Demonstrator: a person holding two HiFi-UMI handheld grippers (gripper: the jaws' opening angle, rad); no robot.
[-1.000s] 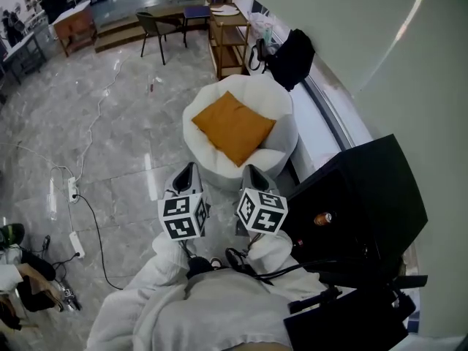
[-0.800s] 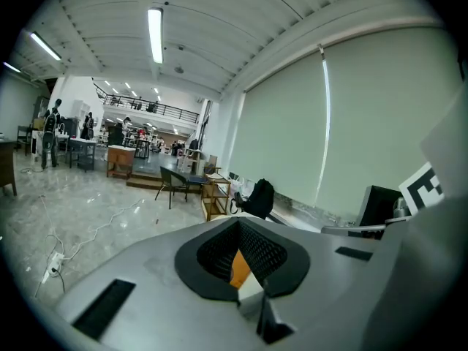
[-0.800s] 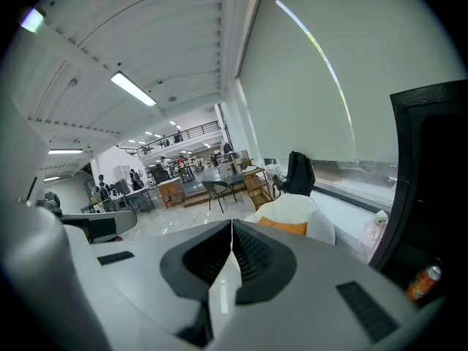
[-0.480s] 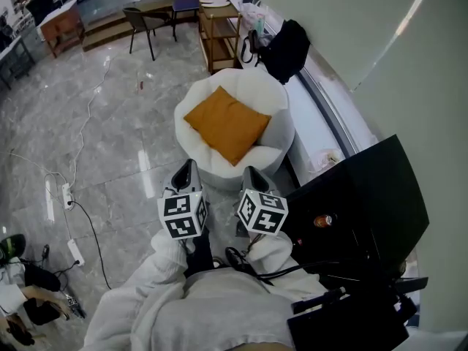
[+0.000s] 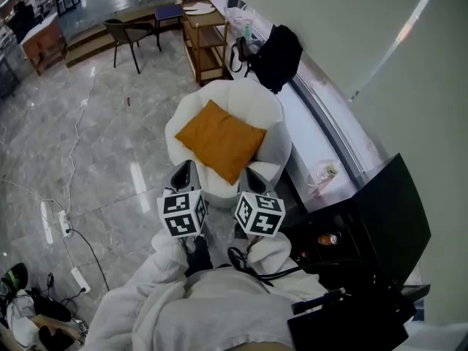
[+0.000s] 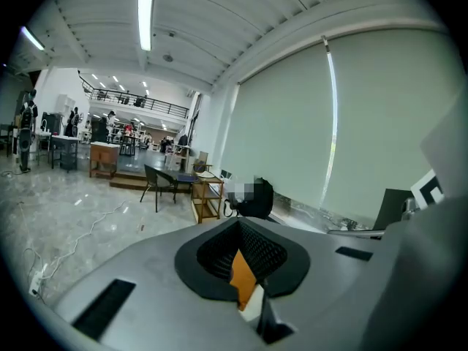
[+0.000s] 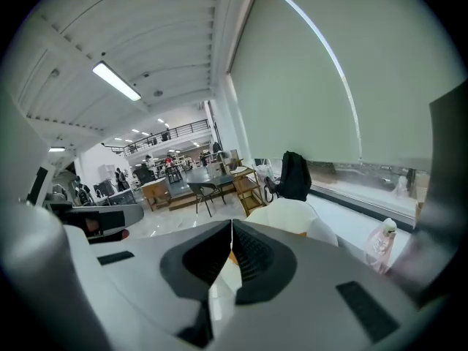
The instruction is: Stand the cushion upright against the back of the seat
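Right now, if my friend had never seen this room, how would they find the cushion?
Look along the wall with the pale blind to the round white armchair, which stands just in front of the black bag. The cushion lies on its seat. It is square and orange, the only bright thing on that all-white chair.

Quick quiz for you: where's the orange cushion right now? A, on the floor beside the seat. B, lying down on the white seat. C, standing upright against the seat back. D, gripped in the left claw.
B: the head view shows the orange cushion lying face up on the pad of the white seat, not propped against its back.
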